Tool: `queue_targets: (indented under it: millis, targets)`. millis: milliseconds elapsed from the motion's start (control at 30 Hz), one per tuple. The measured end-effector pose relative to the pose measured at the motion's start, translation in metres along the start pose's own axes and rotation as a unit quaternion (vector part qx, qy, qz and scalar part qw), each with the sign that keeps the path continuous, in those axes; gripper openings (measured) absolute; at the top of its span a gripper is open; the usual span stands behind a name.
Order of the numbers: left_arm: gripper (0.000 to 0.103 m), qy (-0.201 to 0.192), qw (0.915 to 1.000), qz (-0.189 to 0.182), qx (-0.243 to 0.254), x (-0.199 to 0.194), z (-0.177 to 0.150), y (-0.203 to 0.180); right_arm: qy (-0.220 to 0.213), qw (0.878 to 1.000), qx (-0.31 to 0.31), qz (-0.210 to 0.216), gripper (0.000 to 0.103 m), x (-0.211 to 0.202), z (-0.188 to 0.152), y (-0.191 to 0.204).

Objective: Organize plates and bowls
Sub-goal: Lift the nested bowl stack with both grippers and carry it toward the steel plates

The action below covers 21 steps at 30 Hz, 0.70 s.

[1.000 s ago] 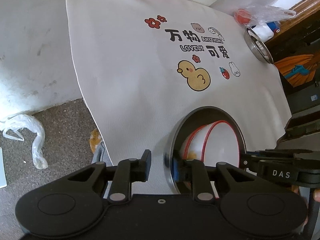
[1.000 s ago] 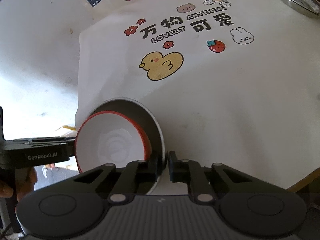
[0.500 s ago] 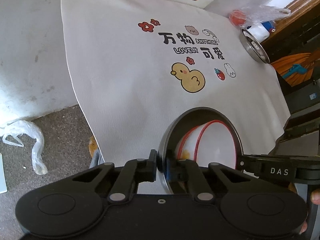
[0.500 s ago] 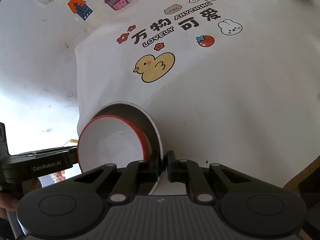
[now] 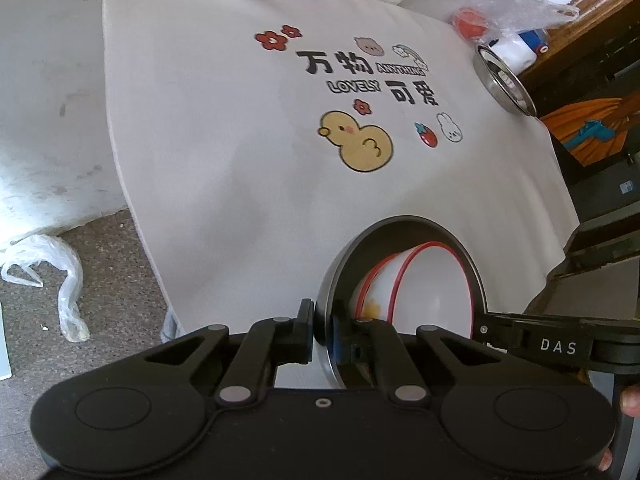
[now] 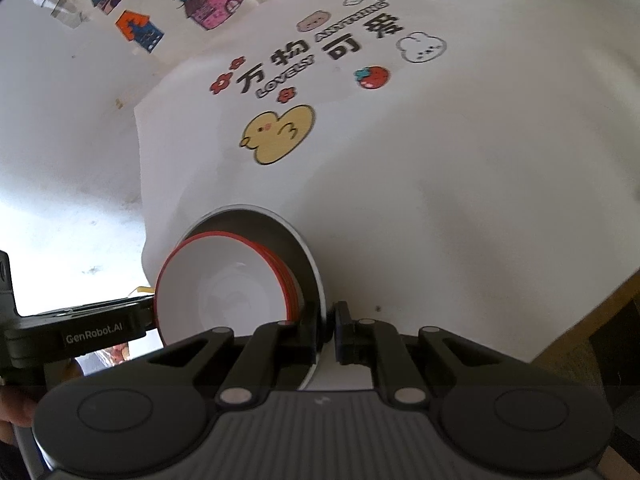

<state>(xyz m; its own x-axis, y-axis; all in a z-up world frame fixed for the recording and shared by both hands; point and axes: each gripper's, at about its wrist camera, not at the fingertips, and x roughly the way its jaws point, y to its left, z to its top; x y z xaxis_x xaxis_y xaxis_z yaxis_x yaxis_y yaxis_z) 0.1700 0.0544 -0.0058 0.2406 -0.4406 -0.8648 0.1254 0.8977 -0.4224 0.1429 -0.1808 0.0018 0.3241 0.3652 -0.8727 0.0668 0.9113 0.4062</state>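
Observation:
A steel bowl (image 5: 340, 276) hangs tilted above the near edge of the table, with white red-rimmed bowls (image 5: 432, 292) nested inside it. My left gripper (image 5: 322, 320) is shut on its left rim. In the right wrist view the same steel bowl (image 6: 292, 236) and the white bowls (image 6: 224, 292) show from the other side, and my right gripper (image 6: 329, 320) is shut on the right rim. Each gripper's body pokes into the other's view. A second steel plate (image 5: 502, 80) lies at the far right of the table.
A white cloth (image 5: 224, 128) printed with a yellow duck (image 5: 360, 144) covers the table. A red object under a clear plastic bag (image 5: 516, 8) lies behind the far plate. A crumpled plastic bag (image 5: 68, 280) lies on the floor at left. Dark furniture stands at right.
The left gripper, open around the steel bowl's rim a second ago, has shut on it. Both grippers have raised the bowl stack off the cloth, and the table now looks farther below.

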Motion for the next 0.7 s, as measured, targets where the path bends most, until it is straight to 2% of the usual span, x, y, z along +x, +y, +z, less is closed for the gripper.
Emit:
queue_targets:
  millis: [700]
  targets:
    - [0.008, 0.001, 0.9986, -0.03, 0.045, 0.026, 0.016, -0.066, -0.047, 0.997, 0.052, -0.013, 0.009, -0.039, 0.006, -0.061]
